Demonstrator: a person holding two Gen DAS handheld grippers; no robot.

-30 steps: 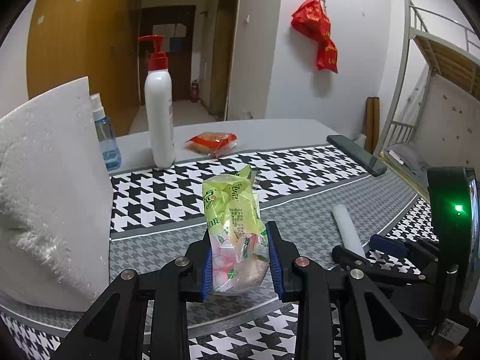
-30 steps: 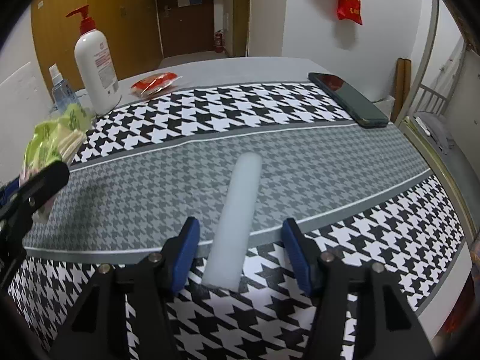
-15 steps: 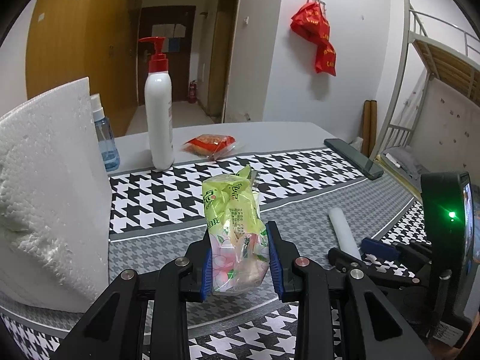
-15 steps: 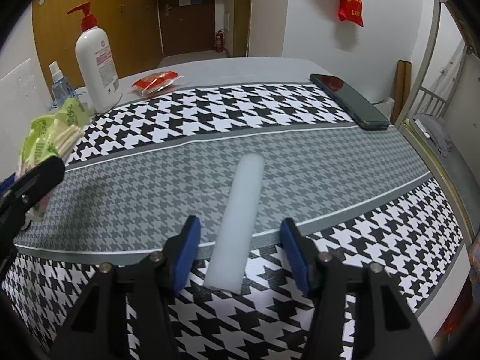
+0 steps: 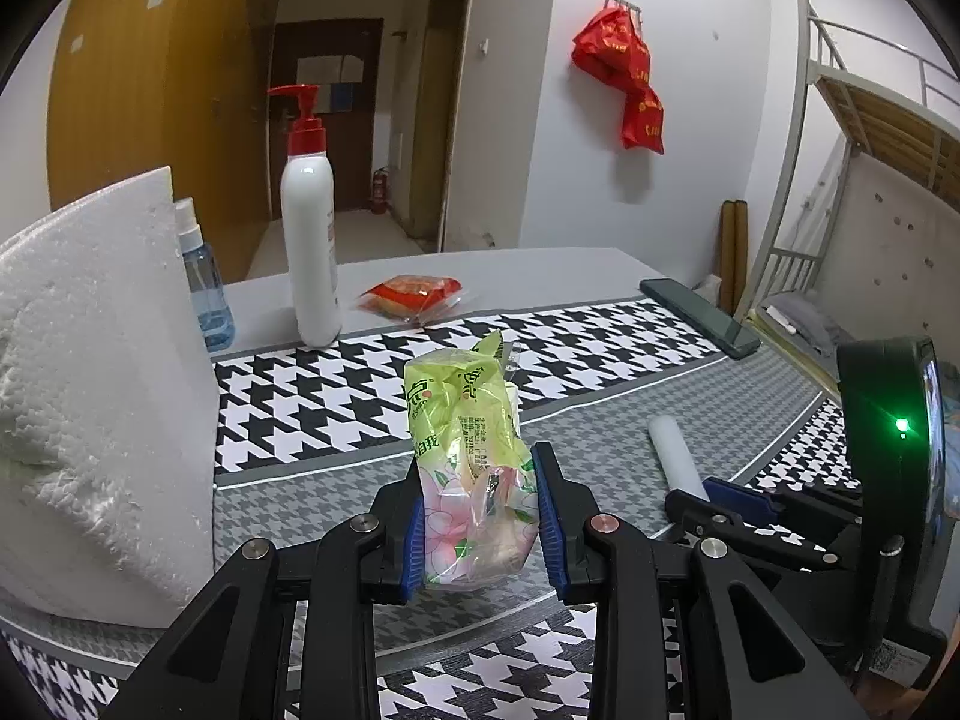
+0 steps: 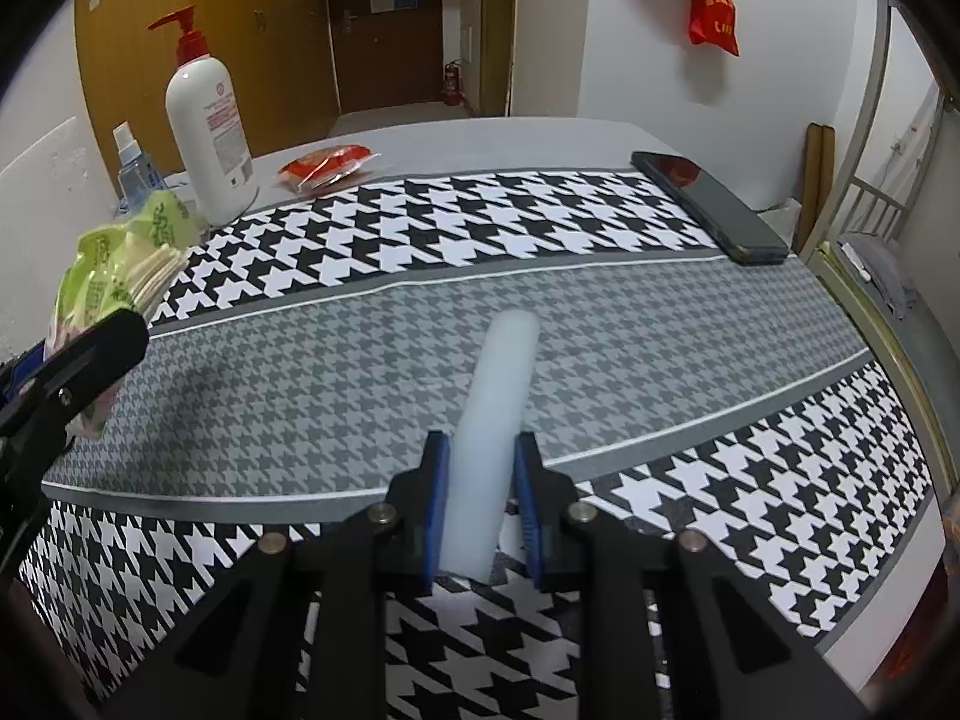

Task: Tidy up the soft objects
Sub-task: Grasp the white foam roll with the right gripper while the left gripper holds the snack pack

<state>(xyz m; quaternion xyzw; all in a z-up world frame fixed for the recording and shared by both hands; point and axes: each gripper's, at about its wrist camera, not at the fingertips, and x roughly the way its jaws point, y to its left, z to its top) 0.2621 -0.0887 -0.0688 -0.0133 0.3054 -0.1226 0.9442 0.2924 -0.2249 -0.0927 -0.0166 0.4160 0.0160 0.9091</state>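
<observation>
A green and pink tissue pack [image 5: 468, 420] stands upright between the blue pads of my left gripper [image 5: 480, 516], which is shut on its lower half just above the houndstooth cloth. The pack also shows at the left edge of the right wrist view [image 6: 120, 264]. A white foam cylinder [image 6: 501, 384] lies on the grey band of the cloth, pointing away from me. My right gripper [image 6: 478, 498] straddles its near end, jaws closing, both pads touching its sides. In the left wrist view the cylinder [image 5: 672, 456] lies to the right of the pack.
A big white foam block [image 5: 90, 390] stands close on the left. Behind it are a blue spray bottle [image 5: 204, 294], a white pump bottle [image 5: 309, 252] and a red snack packet [image 5: 414, 294]. A dark phone [image 6: 708, 207] lies near the table's far right edge.
The right gripper's jaws have closed from wide apart onto the near end of the foam cylinder. The left gripper and the tissue pack have stayed put.
</observation>
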